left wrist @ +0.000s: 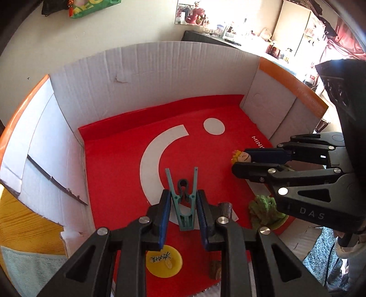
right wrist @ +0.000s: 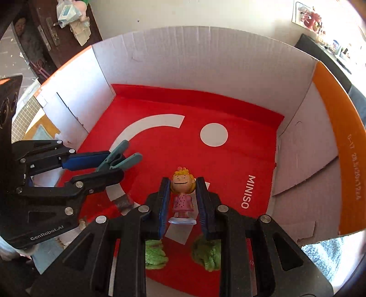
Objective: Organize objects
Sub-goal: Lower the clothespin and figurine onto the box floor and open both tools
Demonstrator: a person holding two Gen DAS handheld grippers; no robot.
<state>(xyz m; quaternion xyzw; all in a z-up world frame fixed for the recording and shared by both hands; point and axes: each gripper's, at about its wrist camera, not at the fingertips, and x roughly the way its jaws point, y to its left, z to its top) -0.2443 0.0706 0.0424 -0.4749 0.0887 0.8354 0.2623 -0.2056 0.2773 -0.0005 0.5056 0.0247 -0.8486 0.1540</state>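
Left gripper (left wrist: 183, 205) clamps a teal plastic clothespin (left wrist: 184, 201), prongs splayed away from the camera, over the red MINISO sheet (left wrist: 119, 160) lining the white cardboard box (left wrist: 137, 75). Right gripper (right wrist: 183, 201) pinches a blonde figurine in a pink dress on a pale base (right wrist: 182, 196), probably lifted. Fuzzy green toy (right wrist: 207, 255) lies beneath

Pale wall (left wrist: 141, 25), picture (left wrist: 192, 12) hung on it, cluttered dark shelf (left wrist: 205, 36), bright sunlight
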